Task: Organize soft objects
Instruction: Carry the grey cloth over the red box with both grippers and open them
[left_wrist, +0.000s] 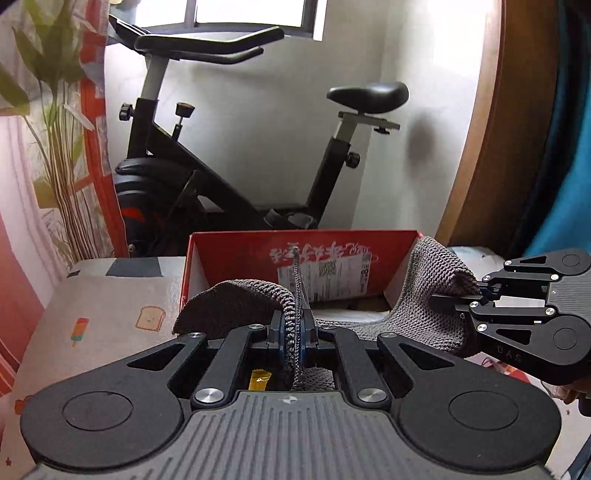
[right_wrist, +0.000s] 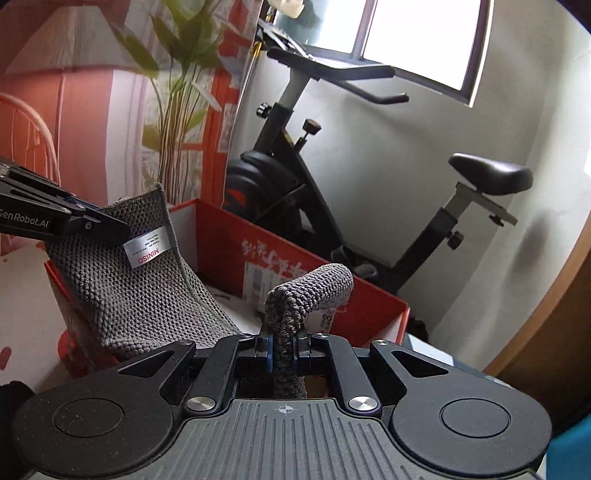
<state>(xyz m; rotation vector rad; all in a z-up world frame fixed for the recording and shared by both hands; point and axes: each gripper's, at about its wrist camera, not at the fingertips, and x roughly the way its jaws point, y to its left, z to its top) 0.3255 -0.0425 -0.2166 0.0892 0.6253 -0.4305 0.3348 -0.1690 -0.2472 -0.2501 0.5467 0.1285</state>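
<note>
Currently I have grey knitted towel pinched at both ends, left gripper and right gripper both clamped on it, cloth slung over open red cardboard box; lowering in and release not yet done

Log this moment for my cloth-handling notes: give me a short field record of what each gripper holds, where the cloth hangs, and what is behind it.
cloth: grey knitted cloth, white label facing the right wrist view
left gripper: shut on one edge of the cloth
right gripper: shut on another edge
cloth position: slung between the grippers, over the open red box
background: black exercise bike
</note>
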